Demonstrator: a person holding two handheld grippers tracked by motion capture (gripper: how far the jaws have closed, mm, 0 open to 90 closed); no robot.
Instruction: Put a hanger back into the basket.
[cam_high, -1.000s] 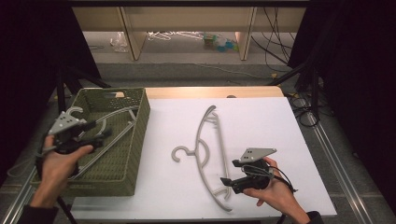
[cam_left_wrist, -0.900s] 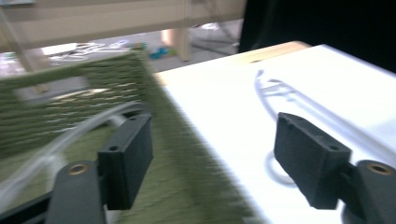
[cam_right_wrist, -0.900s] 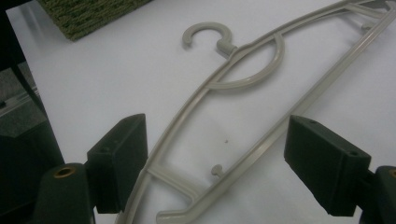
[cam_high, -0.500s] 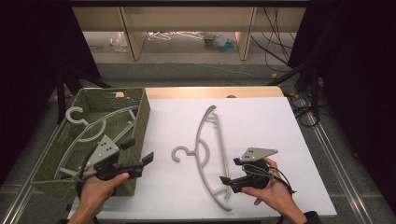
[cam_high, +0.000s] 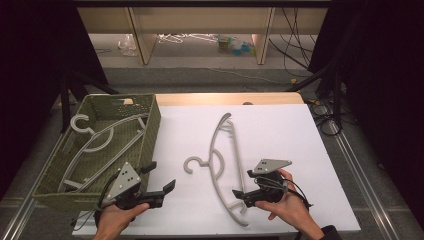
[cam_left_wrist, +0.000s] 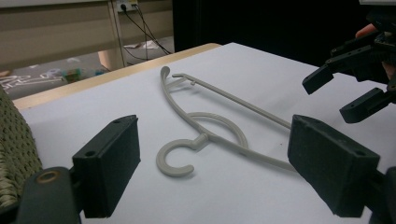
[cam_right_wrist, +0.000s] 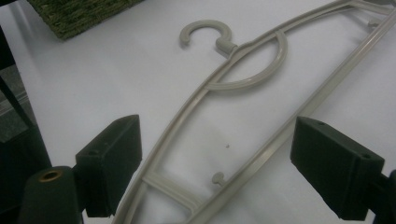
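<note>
Dim room, dark drapes either side; beyond the table (cam_high: 300, 130) a lit floor strip with shelving legs and some clutter, too small to identify. Table is white-topped with a wooden far edge.

Landmark: grey hanger (cam_high: 222, 165) lying flat on the white top, roughly mid-table, hook (cam_high: 192, 165) turned toward the basket side. In the left gripper view the same hanger (cam_left_wrist: 219, 126) sits ahead between the jaws, in the right gripper view (cam_right_wrist: 243, 88) it runs diagonally under the jaws.

Green woven basket (cam_high: 100, 145) stands left of the hanger, at the table's left edge. A second grey hanger (cam_high: 100, 142) rests inside it, hook toward the far-left corner.

Left gripper (cam_high: 159, 181): held in the left hand (cam_high: 116, 220), near-left of the hanger, just beside the basket's near-right corner. Jaws wide apart, nothing between them, pointing toward the hanger.

Right gripper (cam_high: 239, 193): held in the right hand (cam_high: 290, 210), at the hanger's near end. Jaws wide open, empty, straddling the hanger's lower arm from above; whether they touch it or the table is probably not decidable from these angles.
</note>
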